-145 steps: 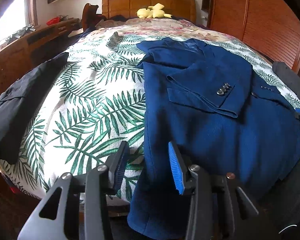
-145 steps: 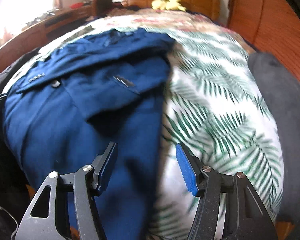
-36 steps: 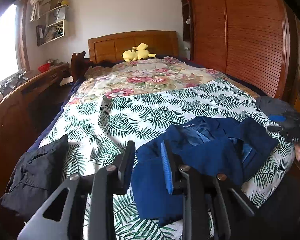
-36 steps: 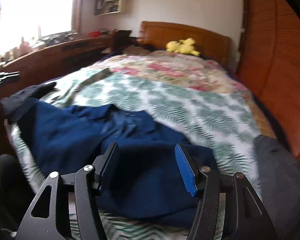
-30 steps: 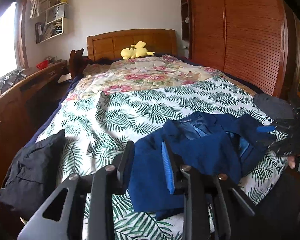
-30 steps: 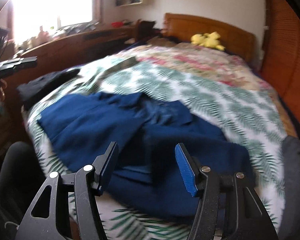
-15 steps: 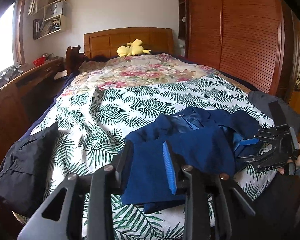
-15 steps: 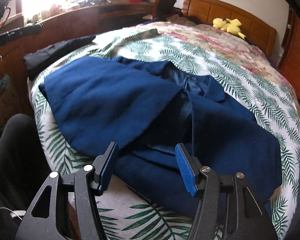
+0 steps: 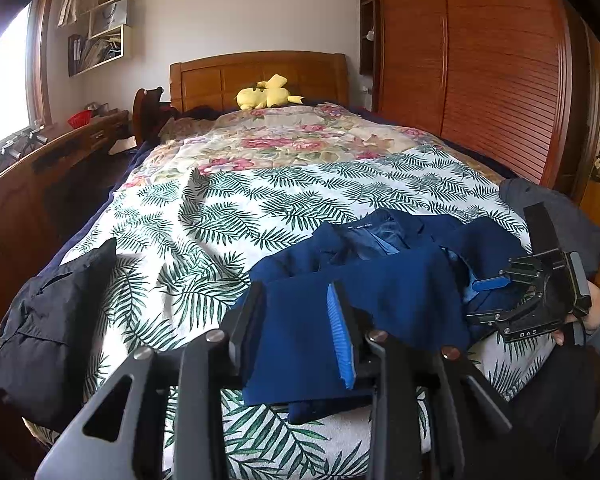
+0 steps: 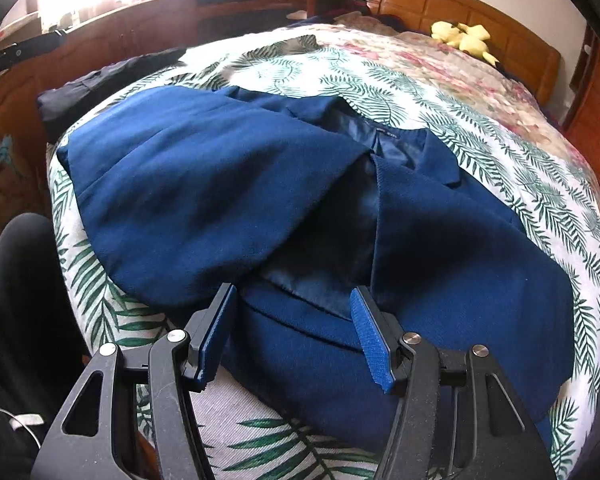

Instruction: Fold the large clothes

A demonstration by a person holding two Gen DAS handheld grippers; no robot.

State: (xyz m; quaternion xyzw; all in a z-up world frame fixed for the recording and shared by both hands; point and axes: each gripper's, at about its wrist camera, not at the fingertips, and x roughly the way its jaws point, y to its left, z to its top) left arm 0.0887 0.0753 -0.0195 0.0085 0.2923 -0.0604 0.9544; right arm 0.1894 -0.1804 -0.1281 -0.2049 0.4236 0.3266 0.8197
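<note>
Dark blue woollen suit jacket [image 10: 228, 184], folded roughly in half, spread across the foot end of the bed with the white palm-leaf coverlet [image 9: 228, 216]; collar and shiny lining turned toward the wooden headboard, long axis running side to side across the mattress. Left hand-held gripper [image 9: 296, 332] low over the jacket's left edge, jaws a modest way apart and easing wider, blue cloth seen between them but seemingly not pinched. Right hand-held gripper [image 10: 292, 332] tipped steeply down above the near hem, jaws well apart and clamped on nothing, exposed lining directly ahead and just beyond the blue pads. Nearer to the loose front panel: the right one, probably. Likely next: gripping the near hem and carrying it away toward the collar. Black folded garment [image 9: 48, 320] lying apart at the bed's left edge.
</note>
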